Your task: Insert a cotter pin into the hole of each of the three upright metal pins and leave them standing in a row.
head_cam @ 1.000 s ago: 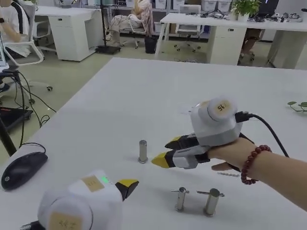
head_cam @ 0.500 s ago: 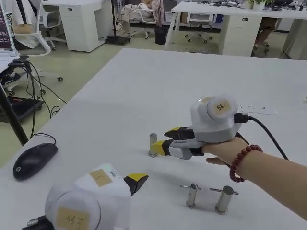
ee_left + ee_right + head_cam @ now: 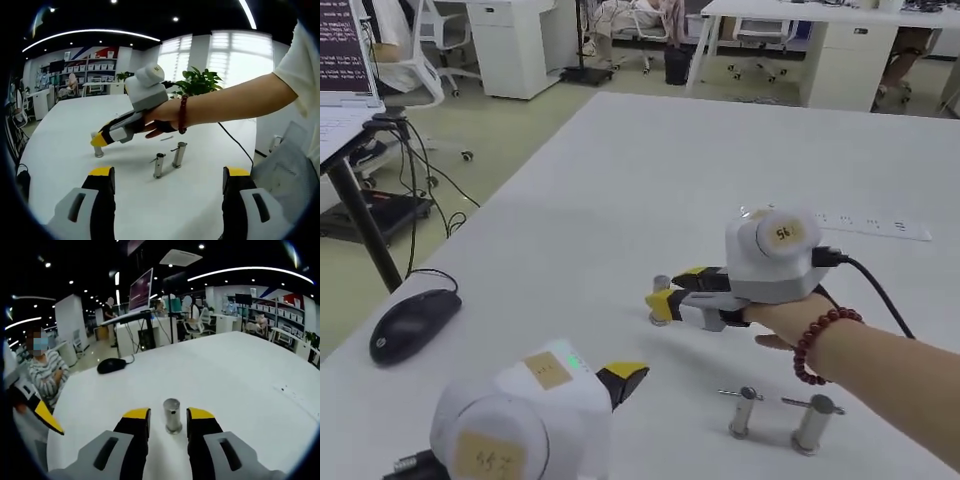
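Pin (image 3: 172, 415) with no cotter stands upright on the white table (image 3: 620, 180), right between the jaw tips of our right gripper (image 3: 660, 300). Its jaws are narrowly parted with a sliver of gap on each side, so they are not clamping it. Behind that gripper, beside the wrist, stand one cottered pin (image 3: 744, 412) and another cottered pin (image 3: 814, 424), close together. Our left gripper (image 3: 167, 172) is spread wide and holds nothing; both cottered pins stand ahead of it, well apart from its tips.
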Available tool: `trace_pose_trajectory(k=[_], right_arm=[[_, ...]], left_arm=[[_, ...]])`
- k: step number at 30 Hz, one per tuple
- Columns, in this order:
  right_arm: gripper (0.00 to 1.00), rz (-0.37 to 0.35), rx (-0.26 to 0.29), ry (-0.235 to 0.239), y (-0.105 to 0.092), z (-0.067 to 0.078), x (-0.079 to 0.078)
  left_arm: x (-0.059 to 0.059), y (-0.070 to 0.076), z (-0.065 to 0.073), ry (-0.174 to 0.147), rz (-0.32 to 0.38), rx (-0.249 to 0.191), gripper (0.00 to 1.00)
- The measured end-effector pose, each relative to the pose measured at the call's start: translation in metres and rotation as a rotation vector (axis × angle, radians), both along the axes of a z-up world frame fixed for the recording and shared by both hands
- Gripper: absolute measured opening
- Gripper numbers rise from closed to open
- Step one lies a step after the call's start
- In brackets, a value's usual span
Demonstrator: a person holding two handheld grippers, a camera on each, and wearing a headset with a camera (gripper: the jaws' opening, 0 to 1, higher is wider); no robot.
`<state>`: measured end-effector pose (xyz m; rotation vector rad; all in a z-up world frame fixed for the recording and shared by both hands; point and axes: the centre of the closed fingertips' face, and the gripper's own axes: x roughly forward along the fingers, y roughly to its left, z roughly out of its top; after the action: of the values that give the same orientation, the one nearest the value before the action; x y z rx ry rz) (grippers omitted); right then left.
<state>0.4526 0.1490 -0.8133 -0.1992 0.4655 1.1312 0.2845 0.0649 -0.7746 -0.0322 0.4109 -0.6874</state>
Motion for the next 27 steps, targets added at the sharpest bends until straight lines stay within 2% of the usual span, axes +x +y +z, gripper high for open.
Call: trace_pose_trajectory(k=[6, 17, 24, 27], right_arm=[[0.24, -0.009, 0.016, -0.011, 0.0045, 0.0010, 0.0038], [0.16, -0.034, 0.005, 0.002, 0.0042, -0.0066, 0.0080], [0.15, -0.026, 0.011, 0.010, 0.0041, -0.0060, 0.0077], [0.14, -0.012, -0.002, -0.007, 0.0040, -0.0054, 0.0063]], left_arm=[[-0.0004, -0.0014, -0.0008, 0.001, -0.007, 0.002, 0.88], [-0.0004, -0.0008, -0.0032, 0.007, -0.006, 0.015, 0.86], [-0.0005, -0.0024, -0.0021, 0.003, -0.011, 0.011, 0.85], [-0.0013, -0.0028, -0.0021, 0.005, -0.012, 0.010, 0.85]])
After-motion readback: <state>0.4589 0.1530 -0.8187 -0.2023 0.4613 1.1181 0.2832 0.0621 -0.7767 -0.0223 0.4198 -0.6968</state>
